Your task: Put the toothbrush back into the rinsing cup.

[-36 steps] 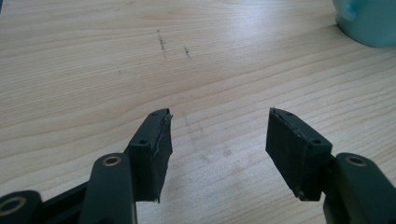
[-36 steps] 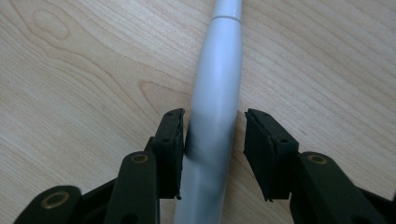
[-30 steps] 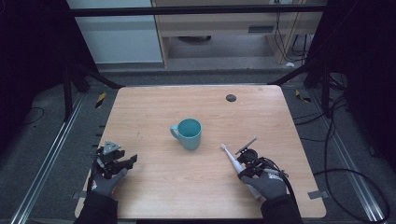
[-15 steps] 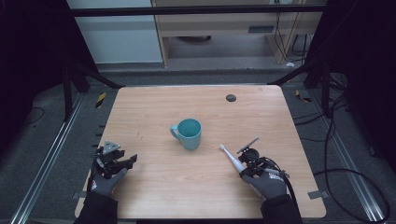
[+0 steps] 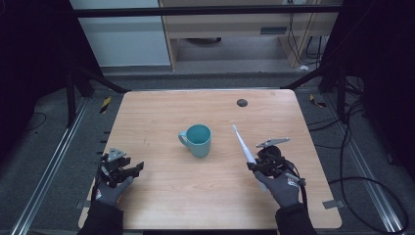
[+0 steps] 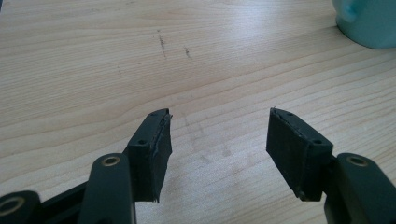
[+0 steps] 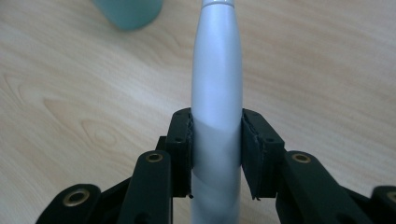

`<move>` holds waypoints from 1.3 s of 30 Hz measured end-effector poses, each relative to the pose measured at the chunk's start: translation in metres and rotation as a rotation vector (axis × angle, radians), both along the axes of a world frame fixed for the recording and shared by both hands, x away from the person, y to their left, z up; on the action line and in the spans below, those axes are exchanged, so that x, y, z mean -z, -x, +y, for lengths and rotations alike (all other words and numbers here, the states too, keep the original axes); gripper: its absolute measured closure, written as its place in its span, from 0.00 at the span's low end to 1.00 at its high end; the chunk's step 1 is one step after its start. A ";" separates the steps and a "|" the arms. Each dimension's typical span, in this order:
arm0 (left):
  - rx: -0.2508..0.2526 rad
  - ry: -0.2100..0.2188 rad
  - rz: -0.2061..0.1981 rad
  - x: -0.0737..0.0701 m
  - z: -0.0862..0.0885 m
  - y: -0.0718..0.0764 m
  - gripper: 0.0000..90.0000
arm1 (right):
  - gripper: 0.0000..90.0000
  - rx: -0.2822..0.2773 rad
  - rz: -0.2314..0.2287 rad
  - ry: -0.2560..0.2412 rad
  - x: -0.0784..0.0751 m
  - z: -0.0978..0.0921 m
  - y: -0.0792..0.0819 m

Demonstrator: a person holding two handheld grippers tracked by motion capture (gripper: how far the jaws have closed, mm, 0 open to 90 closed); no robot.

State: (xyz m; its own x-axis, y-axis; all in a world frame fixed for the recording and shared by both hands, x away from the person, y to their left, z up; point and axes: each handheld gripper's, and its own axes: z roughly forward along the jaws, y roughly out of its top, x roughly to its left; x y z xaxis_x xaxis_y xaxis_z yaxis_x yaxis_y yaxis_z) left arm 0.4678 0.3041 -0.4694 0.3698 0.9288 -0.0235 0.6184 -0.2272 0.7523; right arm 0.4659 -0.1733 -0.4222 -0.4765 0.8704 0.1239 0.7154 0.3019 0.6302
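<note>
A teal mug (image 5: 197, 139) stands upright near the middle of the wooden table (image 5: 205, 110), its handle to the left. To its right my right gripper (image 5: 254, 165) is shut on the thick handle of a white electric toothbrush (image 5: 242, 143), whose thin head points up and away, clear of the table. In the right gripper view both jaws press against the toothbrush handle (image 7: 217, 93), with the mug's base (image 7: 128, 11) beyond at top left. My left gripper (image 5: 128, 170) rests low at the table's front left, open with nothing between its pads (image 6: 159, 149); the mug (image 6: 369, 21) sits at that view's top right.
A small dark round hole (image 5: 241, 102) marks the table's far right part. Black frame posts stand on both sides, and cables (image 5: 352, 147) trail on the floor to the right. Bare wood lies between the two grippers.
My right gripper has lifted and turned the toothbrush, so its head now points up and away rather than low toward the left. The left gripper and mug have stayed put.
</note>
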 end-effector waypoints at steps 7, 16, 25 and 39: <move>-0.002 0.002 0.000 0.000 0.000 0.000 0.43 | 0.74 0.067 -0.136 -0.089 -0.013 0.005 -0.003; -0.001 0.004 -0.002 0.000 0.000 0.000 0.43 | 0.74 0.084 -0.240 -0.181 -0.025 0.016 -0.010; -0.001 0.006 -0.003 0.000 0.000 0.000 0.43 | 0.74 0.127 -0.363 -0.259 -0.036 0.030 -0.014; -0.001 0.010 -0.002 0.000 0.001 -0.001 0.43 | 0.74 0.153 -0.463 -0.351 -0.048 0.061 -0.035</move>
State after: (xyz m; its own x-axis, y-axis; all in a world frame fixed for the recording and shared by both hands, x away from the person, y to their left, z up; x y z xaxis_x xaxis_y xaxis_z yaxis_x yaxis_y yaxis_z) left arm 0.4685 0.3050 -0.4697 0.3685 0.9291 -0.0323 0.6172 -0.2185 0.7559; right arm 0.5014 -0.1127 -0.3747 -0.4216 0.8782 0.2258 0.3618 -0.0654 0.9300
